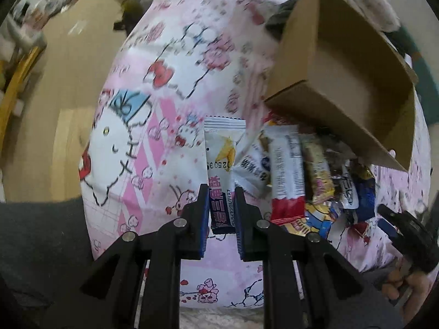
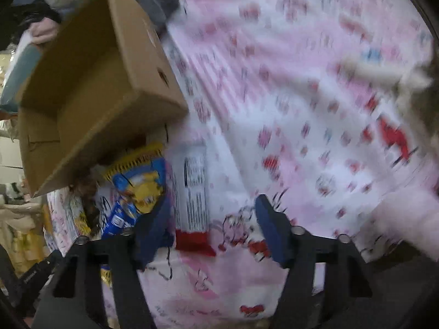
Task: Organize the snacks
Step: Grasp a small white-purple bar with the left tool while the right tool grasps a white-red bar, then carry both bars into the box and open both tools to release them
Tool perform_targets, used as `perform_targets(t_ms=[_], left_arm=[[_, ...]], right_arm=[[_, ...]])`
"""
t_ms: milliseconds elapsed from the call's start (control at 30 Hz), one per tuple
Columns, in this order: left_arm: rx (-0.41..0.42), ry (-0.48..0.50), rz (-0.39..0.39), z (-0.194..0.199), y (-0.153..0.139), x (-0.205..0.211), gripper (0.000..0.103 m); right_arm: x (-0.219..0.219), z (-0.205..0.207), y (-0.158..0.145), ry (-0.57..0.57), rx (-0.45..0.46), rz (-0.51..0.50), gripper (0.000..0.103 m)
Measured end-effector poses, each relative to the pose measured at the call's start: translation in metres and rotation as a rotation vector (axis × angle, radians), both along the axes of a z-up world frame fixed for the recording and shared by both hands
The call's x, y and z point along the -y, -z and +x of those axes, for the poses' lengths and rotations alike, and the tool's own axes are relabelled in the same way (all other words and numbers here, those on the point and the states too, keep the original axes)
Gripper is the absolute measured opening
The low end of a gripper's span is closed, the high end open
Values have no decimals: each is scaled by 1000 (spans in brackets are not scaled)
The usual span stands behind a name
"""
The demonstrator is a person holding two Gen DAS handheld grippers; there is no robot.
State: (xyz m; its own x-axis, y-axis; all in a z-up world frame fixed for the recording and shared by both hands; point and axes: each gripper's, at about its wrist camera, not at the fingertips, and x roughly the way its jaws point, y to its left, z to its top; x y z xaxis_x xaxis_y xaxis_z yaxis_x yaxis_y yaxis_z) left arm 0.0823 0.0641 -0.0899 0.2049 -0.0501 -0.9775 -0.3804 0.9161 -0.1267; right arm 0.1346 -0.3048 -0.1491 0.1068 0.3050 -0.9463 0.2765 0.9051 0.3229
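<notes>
Snack pile [image 1: 315, 181] sits on a cartoon-print pink sheet [image 1: 164, 96], with an open cardboard box [image 1: 343, 82] lying right behind it. Left claw [image 1: 221, 205] points down, clenched on a white-and-purple packet [image 1: 222, 170]. Right claw [image 2: 211, 224] is half-spread over a red-ended bar [image 2: 192, 192], pads not pressing it.

Both fisheye views look steeply down along their own hand-held gripper fingers, close above a bed covered by a pink cartoon-print sheet [image 1: 170, 87]. They share the open cardboard box [image 1: 343, 82] and the snack packets [image 1: 315, 186] below it: right of centre in the left view, left in the right view.
</notes>
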Motion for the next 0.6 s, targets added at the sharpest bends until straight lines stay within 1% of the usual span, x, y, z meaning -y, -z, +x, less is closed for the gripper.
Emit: perform_targets(t_ms=[67, 133, 200, 233, 267, 300, 333, 367, 467, 600], left_arm=[[14, 15, 0, 3, -2, 4, 14], [21, 30, 6, 5, -13, 14, 14], [26, 35, 8, 5, -6, 21, 14], [28, 38, 4, 6, -11, 24, 14], [29, 43, 0, 4, -6, 20, 14], [30, 49, -6, 2, 2, 10, 14], [28, 57, -14, 2, 0, 11, 13], [28, 62, -18, 1, 0, 13, 14], [32, 67, -14, 2, -1, 14, 14], [61, 69, 0, 1, -8, 14, 14]], right_arm=[[-8, 4, 3, -34, 2, -19, 56], [-21, 8, 7, -91, 4, -67, 56], [-33, 10, 14, -143, -3, -122, 56], [-36, 10, 15, -156, -2, -142, 55], [-38, 9, 15, -170, 2, -168, 50], [-39, 9, 12, -186, 15, -195, 34], [-38, 9, 11, -184, 19, -192, 32], [-33, 8, 9, -164, 22, -168, 32], [-23, 3, -1, -127, 48, -142, 32], [-7, -10, -30, -64, 110, -99, 32]])
